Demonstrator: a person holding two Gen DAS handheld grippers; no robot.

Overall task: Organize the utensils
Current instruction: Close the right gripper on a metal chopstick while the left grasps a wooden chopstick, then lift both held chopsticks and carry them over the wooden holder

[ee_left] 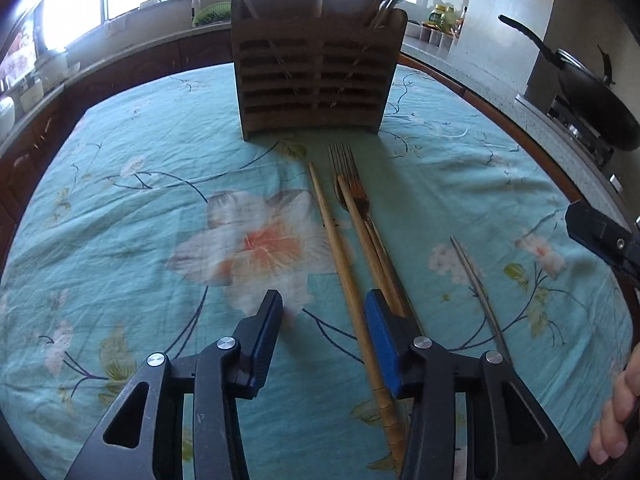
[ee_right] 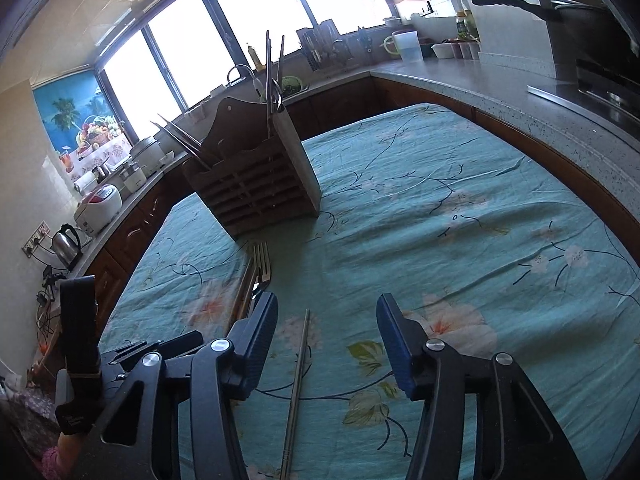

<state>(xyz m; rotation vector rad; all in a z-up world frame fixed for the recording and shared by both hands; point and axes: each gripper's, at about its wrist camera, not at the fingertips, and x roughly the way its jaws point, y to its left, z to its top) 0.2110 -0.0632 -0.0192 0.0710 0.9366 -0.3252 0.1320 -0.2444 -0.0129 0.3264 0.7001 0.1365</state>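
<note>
A slatted wooden utensil holder (ee_left: 316, 72) stands at the far middle of the table and holds several utensils. In front of it lie a bamboo chopstick (ee_left: 340, 264), a metal fork (ee_left: 346, 168) with two more bamboo chopsticks (ee_left: 368, 232) across it, and a metal chopstick (ee_left: 480, 292) to the right. My left gripper (ee_left: 324, 316) is open low over the cloth. The single bamboo chopstick runs between its fingers, close to the right pad. My right gripper (ee_right: 328, 320) is open, with the metal chopstick (ee_right: 300, 360) lying between its fingers, untouched. The holder (ee_right: 256, 184) stands ahead to the left.
A teal floral tablecloth (ee_left: 140, 208) covers the table. A stone counter wraps around it, with a black wok (ee_left: 592, 96) on the stove at right and a kettle (ee_right: 68, 244) and a rice cooker (ee_right: 100, 204) at left. A person's hand (ee_left: 616, 412) shows at the lower right.
</note>
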